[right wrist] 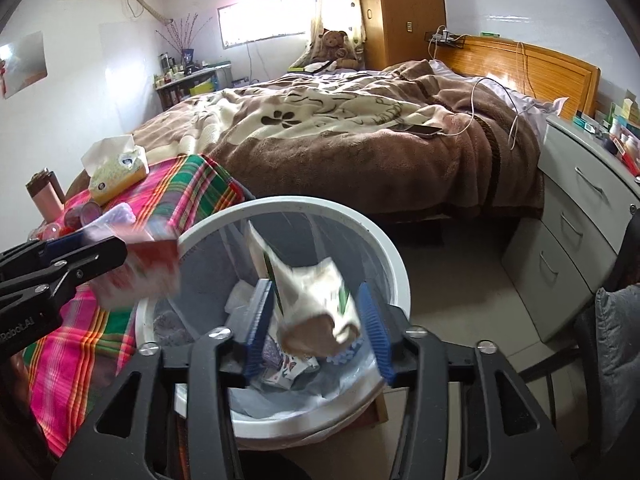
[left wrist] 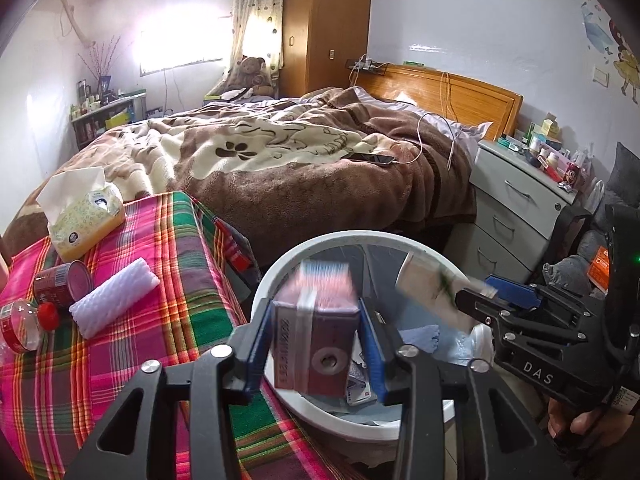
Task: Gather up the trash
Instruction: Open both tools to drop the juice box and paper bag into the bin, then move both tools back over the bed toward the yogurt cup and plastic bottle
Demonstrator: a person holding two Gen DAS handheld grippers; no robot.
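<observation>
Looking along your left gripper [left wrist: 316, 344], you see a maroon carton [left wrist: 316, 332] between its blue pads, blurred; the left pad seems to touch it, while a gap shows at the right pad, so the claw looks spread rather than pinching. The carton hangs over the near-left rim of the white bin [left wrist: 360, 420], just beside the plaid-covered table [left wrist: 132, 360]. Only this view shows the rest of the table: a tipped red can [left wrist: 64, 284], a white foam roll [left wrist: 116, 296] and a red-capped bottle [left wrist: 24, 324] at its left edge, with a tissue pack [left wrist: 86, 216] at the far corner.

Your right gripper [right wrist: 316, 328] shows what the left view cannot: a crumpled paper cup [right wrist: 316, 300] blurred between widely spread pads, clear of the right pad, above the bin's [right wrist: 280, 204] lined inside, where paper scraps [right wrist: 280, 372] lie. The carton [right wrist: 140, 272] appears there only as a red smear at the bin's left rim.
</observation>
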